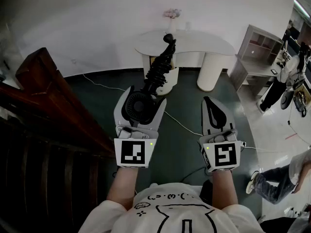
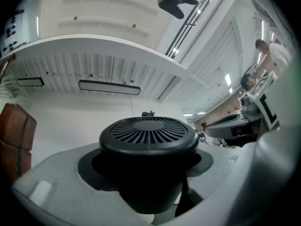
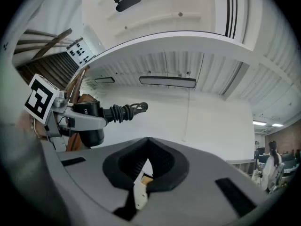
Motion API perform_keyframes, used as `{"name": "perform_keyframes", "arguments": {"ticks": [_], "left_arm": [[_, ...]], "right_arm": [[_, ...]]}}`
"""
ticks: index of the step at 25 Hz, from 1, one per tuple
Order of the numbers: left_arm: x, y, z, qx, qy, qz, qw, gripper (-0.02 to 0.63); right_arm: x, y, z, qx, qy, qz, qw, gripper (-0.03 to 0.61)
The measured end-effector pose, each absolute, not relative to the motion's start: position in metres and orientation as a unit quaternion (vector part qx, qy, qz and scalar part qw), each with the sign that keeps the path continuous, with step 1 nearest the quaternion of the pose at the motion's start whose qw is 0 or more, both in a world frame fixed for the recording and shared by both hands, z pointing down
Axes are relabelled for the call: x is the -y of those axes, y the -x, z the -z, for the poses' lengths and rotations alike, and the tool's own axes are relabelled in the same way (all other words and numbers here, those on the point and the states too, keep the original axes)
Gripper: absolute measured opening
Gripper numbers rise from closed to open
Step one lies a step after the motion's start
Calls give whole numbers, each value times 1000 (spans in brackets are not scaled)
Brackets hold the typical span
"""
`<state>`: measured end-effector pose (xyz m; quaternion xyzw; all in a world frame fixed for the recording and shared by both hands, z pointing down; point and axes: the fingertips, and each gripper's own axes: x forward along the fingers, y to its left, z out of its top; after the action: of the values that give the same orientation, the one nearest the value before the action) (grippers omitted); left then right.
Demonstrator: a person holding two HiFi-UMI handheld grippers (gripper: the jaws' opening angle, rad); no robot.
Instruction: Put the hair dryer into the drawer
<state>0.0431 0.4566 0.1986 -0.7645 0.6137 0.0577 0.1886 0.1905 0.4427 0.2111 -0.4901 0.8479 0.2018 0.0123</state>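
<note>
- The head view alone shows the whole layout: the left gripper (image 1: 140,102) and right gripper (image 1: 210,103) are held side by side above a dark floor (image 1: 182,149). Brown wooden furniture (image 1: 53,96) stands at the left and a white rounded table (image 1: 194,45) lies ahead.
- The left gripper view shows only the dryer (image 2: 148,135) from close up: a round matte black cap with fine radial slots.
- The right gripper view shows the dryer's side: a smooth black barrel hanging below the left jaws.
- The dryer (image 1: 158,74) is in the air, with its grille end between the left jaws. The grille faces up, and its long ribbed part (image 3: 123,111) points forward, away from the person, toward the table.
- The left jaws stand wide, clamped on the dryer's round body.
- The right jaws are closed tip to tip, with nothing between them.
</note>
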Motion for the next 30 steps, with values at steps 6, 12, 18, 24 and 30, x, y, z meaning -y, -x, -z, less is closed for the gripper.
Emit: {"name": "perform_keyframes", "arguments": {"ticks": [6, 12, 18, 24, 30], "left_arm": [[-456, -43, -200, -613, 762, -56, 199, 367], [-456, -43, -201, -610, 763, -59, 207, 365], [-452, -30, -196, -621, 755, -58, 205, 367], [-379, 74, -212, -623, 758, -52, 187, 367], [-300, 92, -217, -632, 752, -51, 178, 366]], "right_arm": [[-442, -195, -220, -848, 493, -194, 15, -2], [-438, -199, -220, -850, 490, -194, 30, -2], [-428, -208, -218, -848, 503, -164, 33, -2], [-347, -123, -227, -843, 515, -150, 29, -2], [-264, -109, -237, -847, 511, -143, 28, -2]]}}
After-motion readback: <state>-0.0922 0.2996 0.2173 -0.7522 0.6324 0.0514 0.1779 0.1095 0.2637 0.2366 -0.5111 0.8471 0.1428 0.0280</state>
